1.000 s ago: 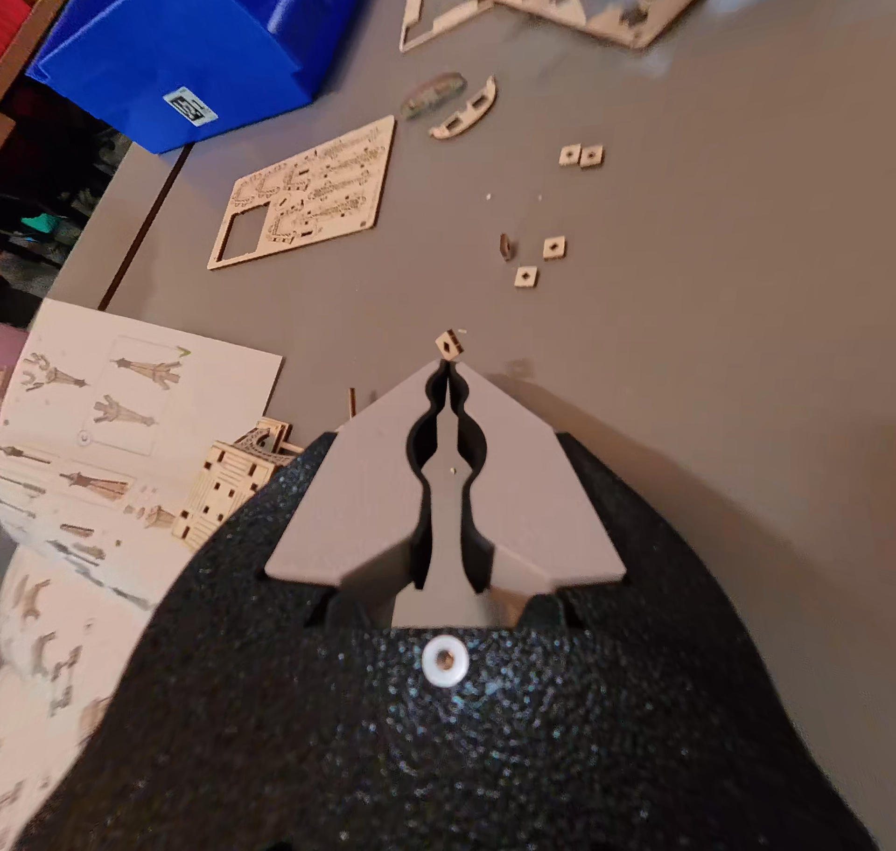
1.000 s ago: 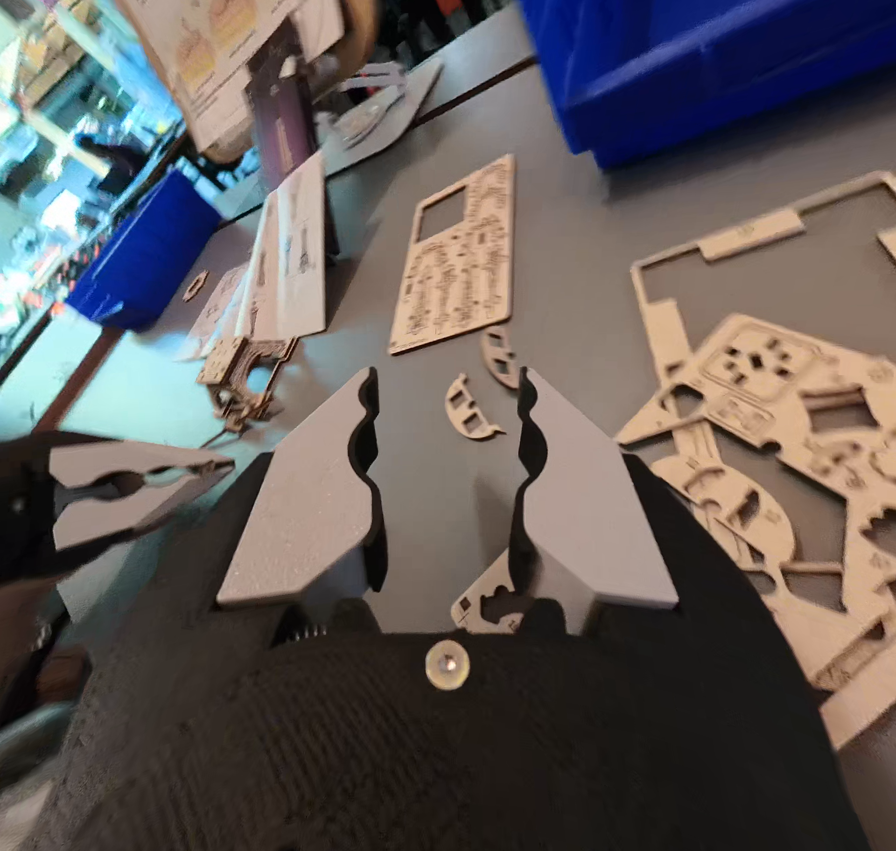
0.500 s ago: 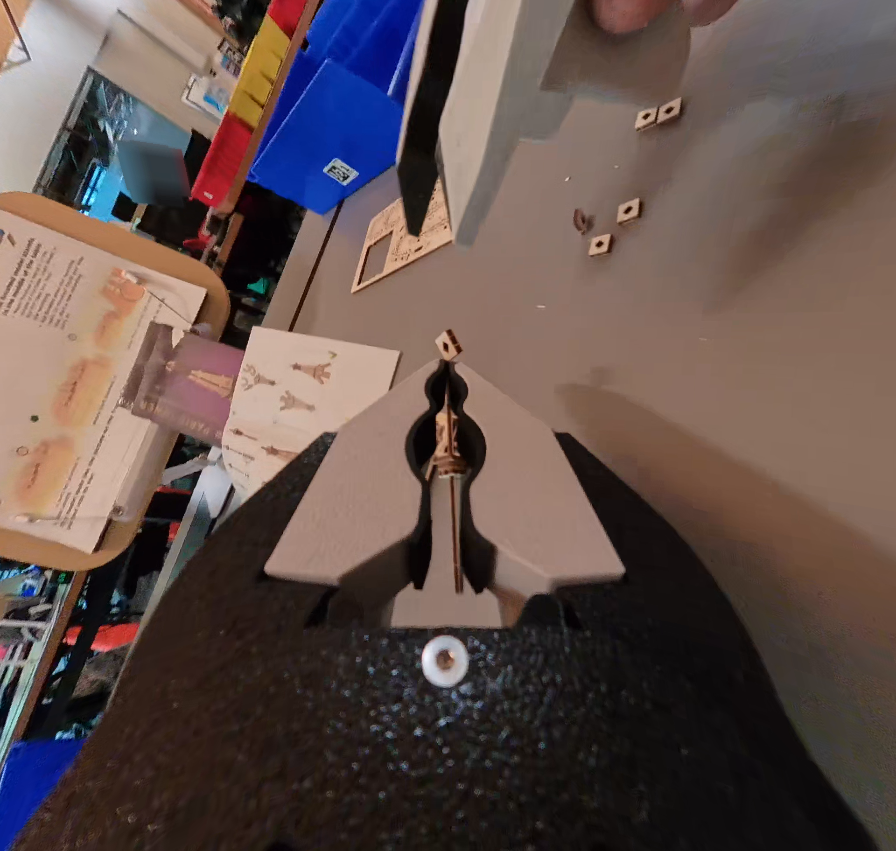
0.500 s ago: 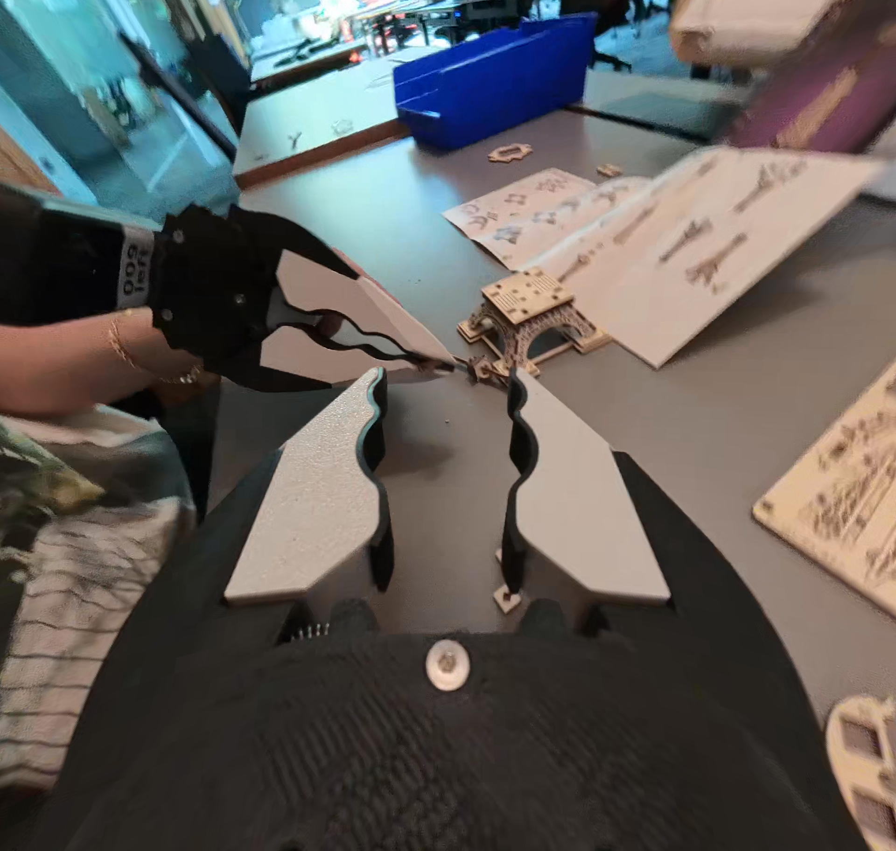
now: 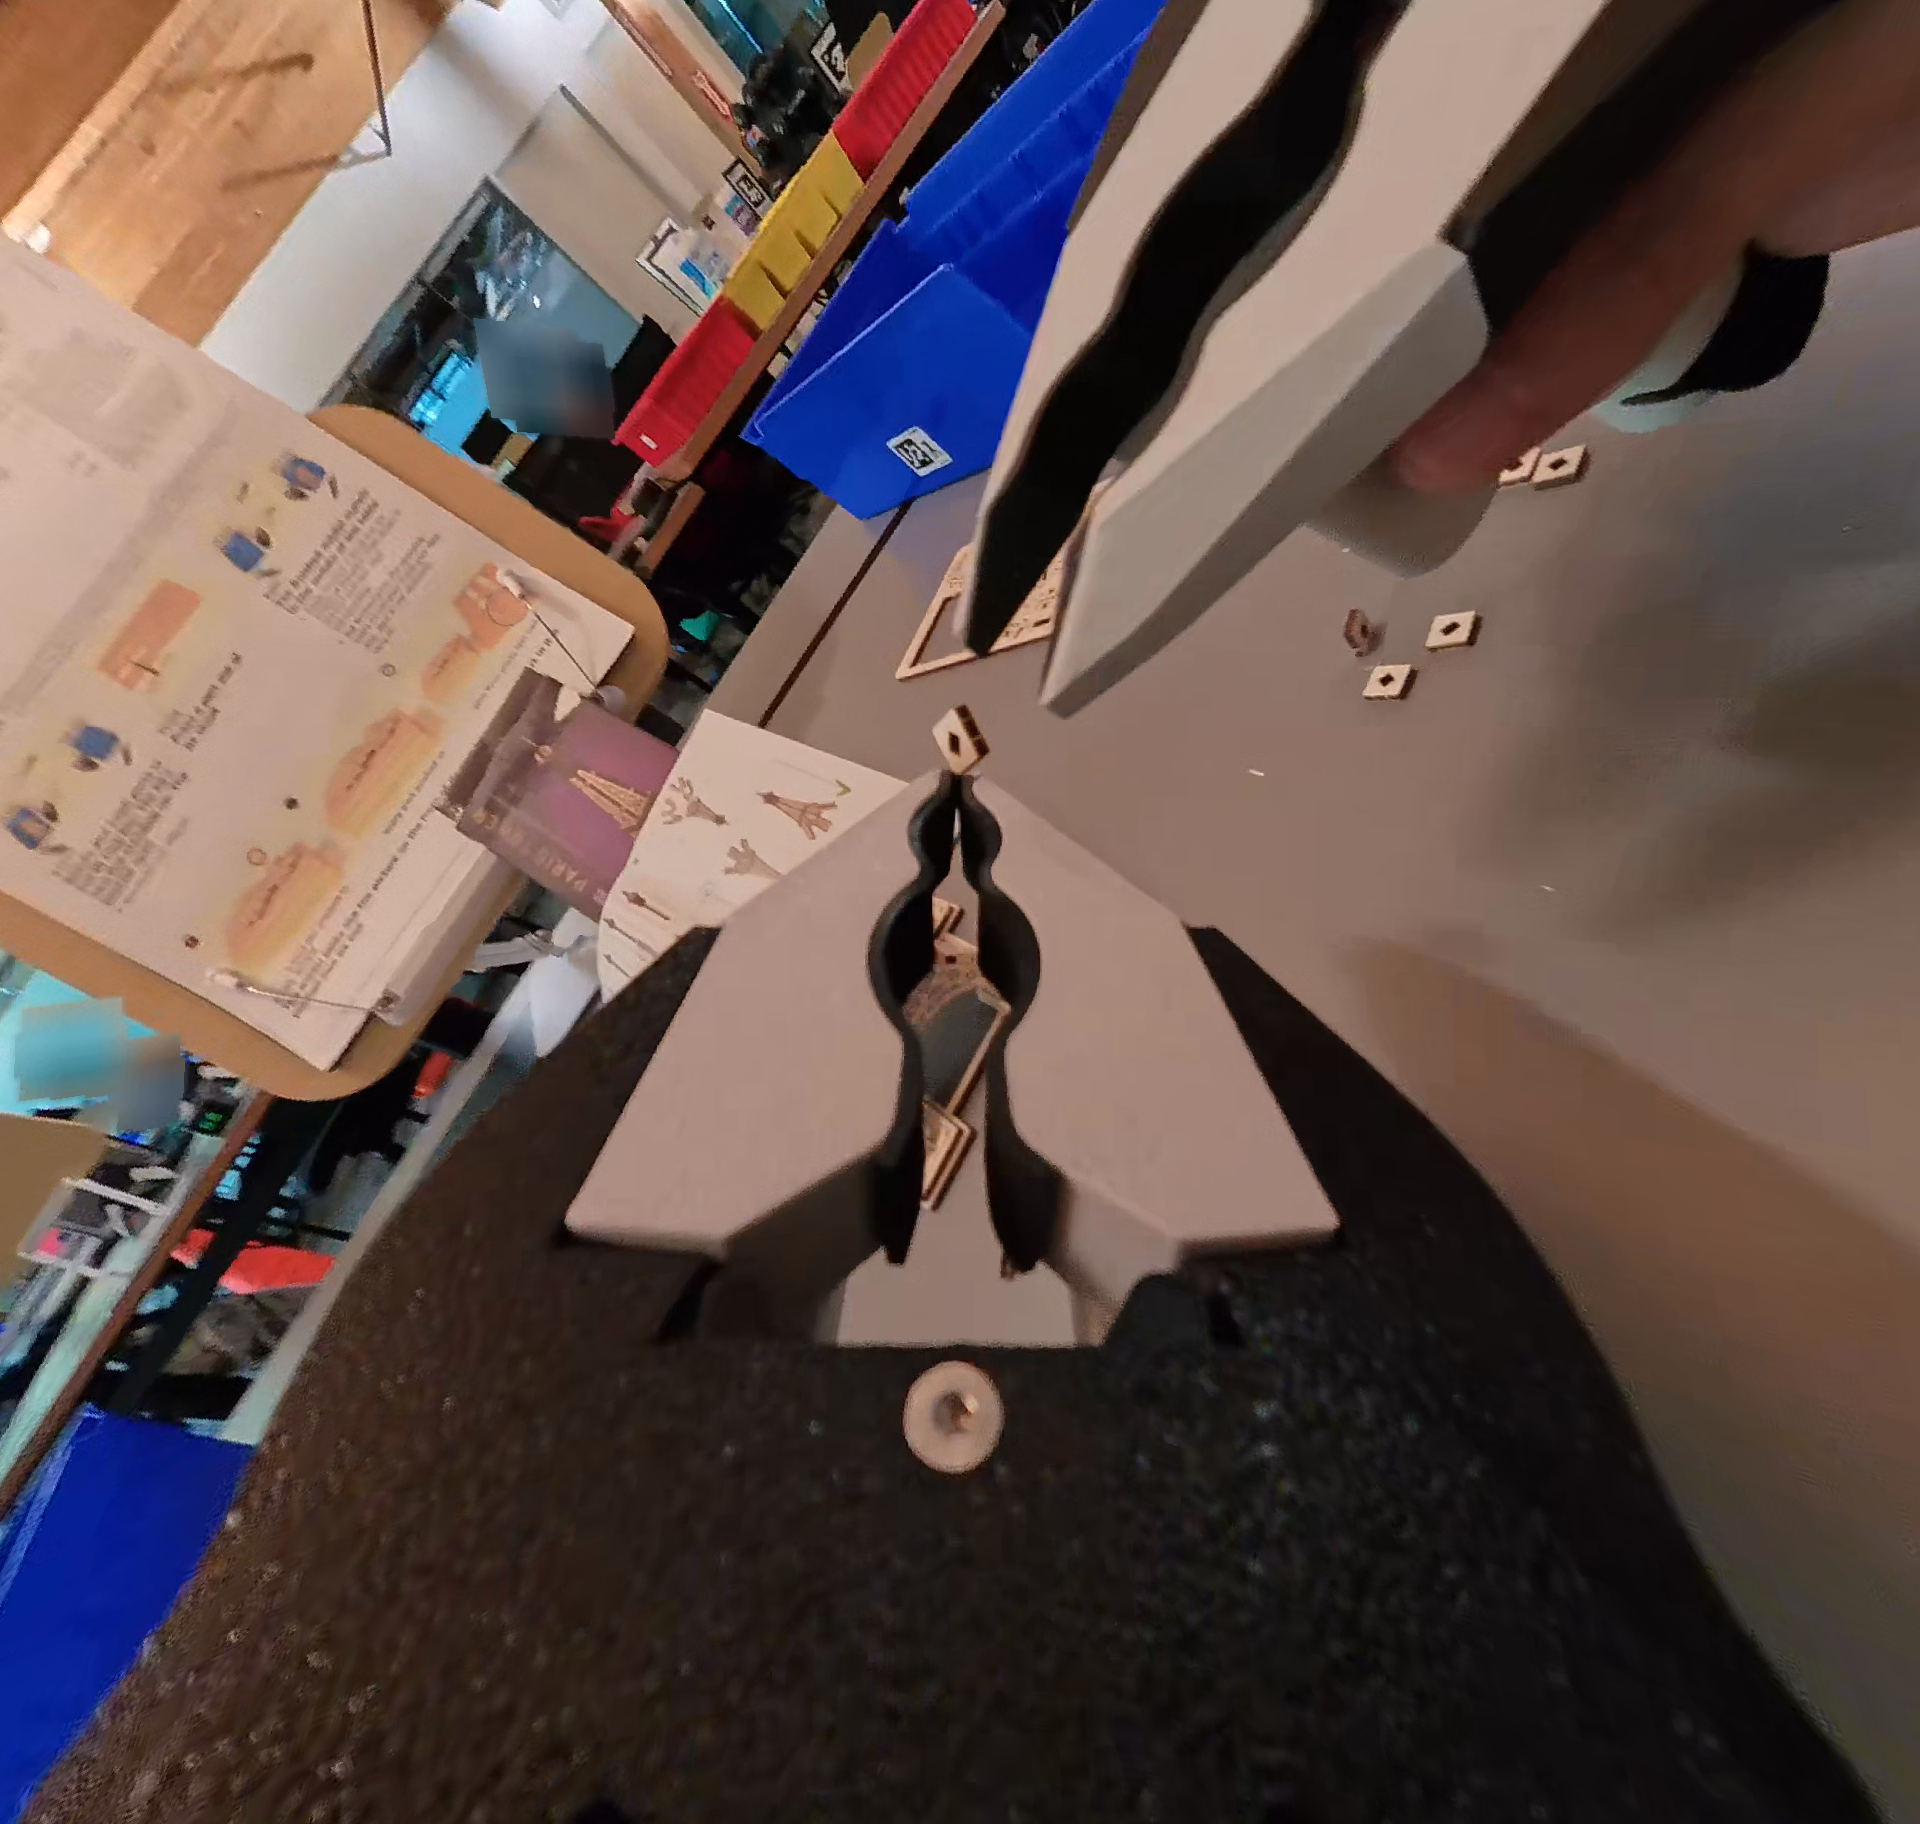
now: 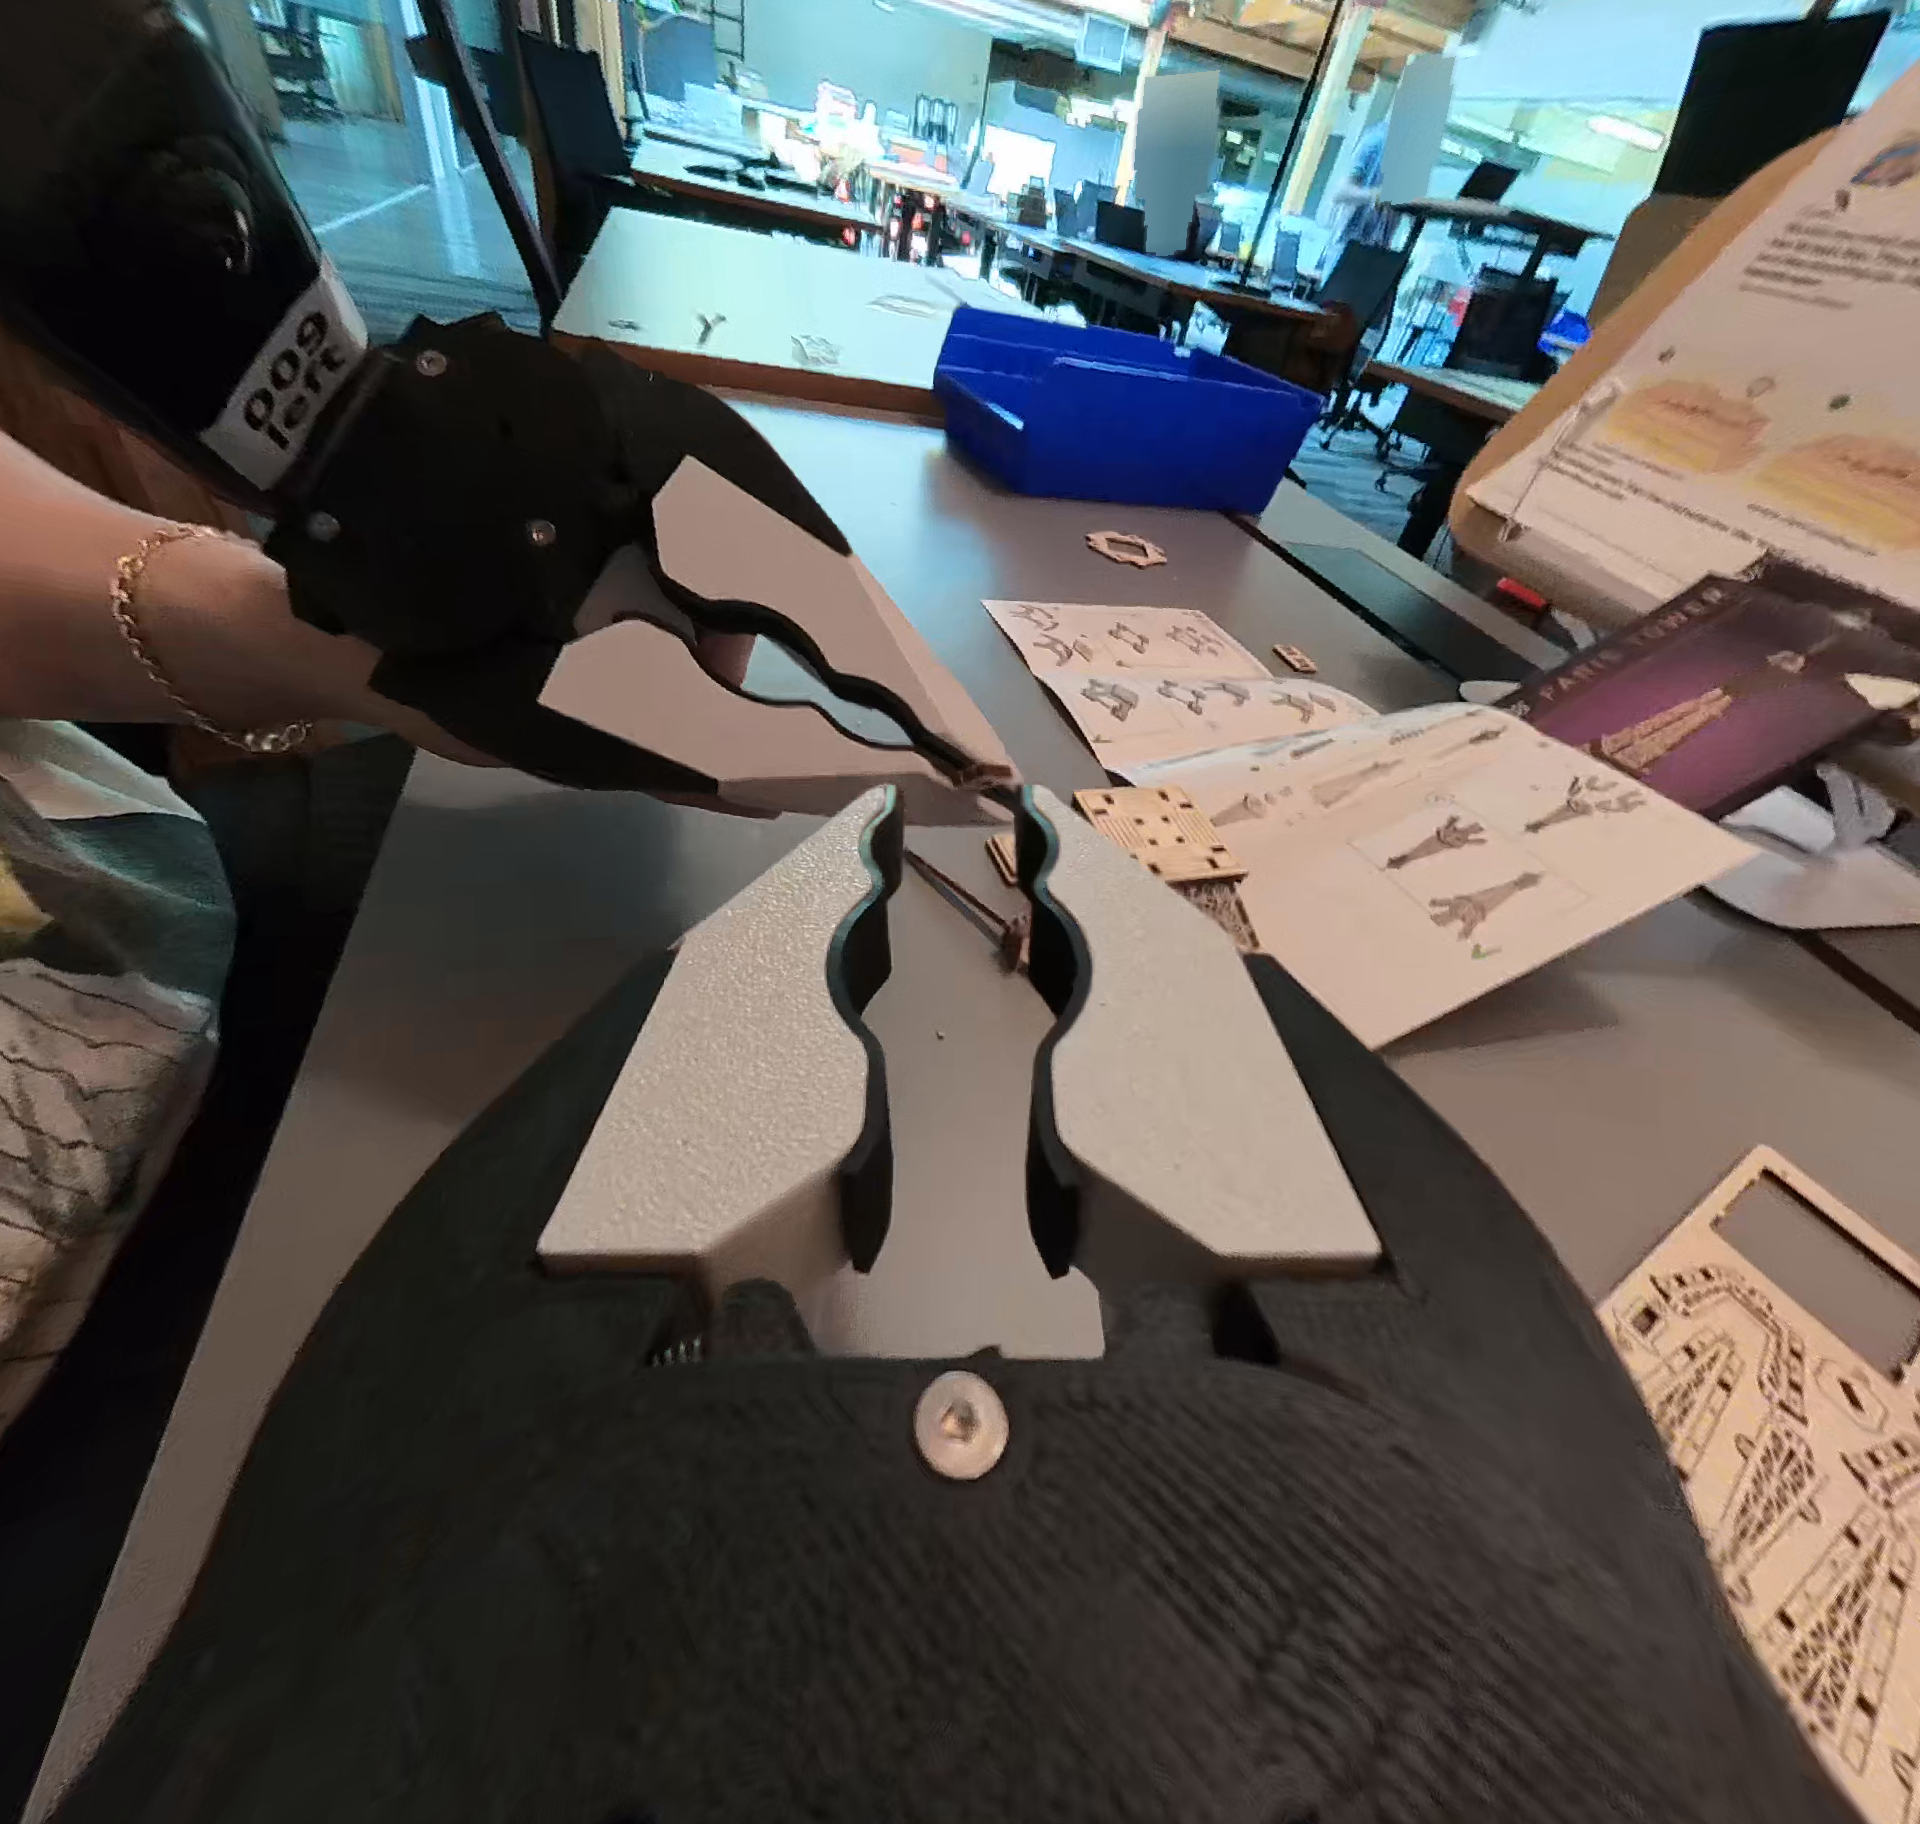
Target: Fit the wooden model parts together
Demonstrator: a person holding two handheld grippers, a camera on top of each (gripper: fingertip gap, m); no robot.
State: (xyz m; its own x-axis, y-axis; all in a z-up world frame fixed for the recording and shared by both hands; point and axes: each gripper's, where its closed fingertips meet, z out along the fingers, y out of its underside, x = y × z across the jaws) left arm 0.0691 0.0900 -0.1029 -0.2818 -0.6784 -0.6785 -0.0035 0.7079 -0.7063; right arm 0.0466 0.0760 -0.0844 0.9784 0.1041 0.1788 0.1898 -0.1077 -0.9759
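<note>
**Left wrist view: small square piece pinched, tower base waits to be fitted**

Left wrist view shows the left tool [image 5: 958, 787] clenched on a small square piece [image 5: 961, 738] of wood with a hole in it, held at the very tips and lifted above the grey tabletop [image 5: 1558, 943]. The right tool [image 6: 956, 808] is released, its jaws standing apart with nothing between them, and it points toward the tips of the other one.

Just behind both tips, the half-built tower base [image 6: 1158, 829] stands near the middle of the tabletop, beside the open instruction sheet [image 6: 1455, 839]. It has legs and a flat top with holes, so I judge that the first stage of the model is done.

Much is left, I think. Several loose square pieces [image 5: 1449, 631] lie toward the far right side of the tabletop, and a cut wooden sheet [image 6: 1766, 1411] near the right edge has many parts not yet pressed out. The piece in hand is not yet joined to anything. It is very small, so the fitting will probably need a careful alignment; it could slip from the tips.
</note>
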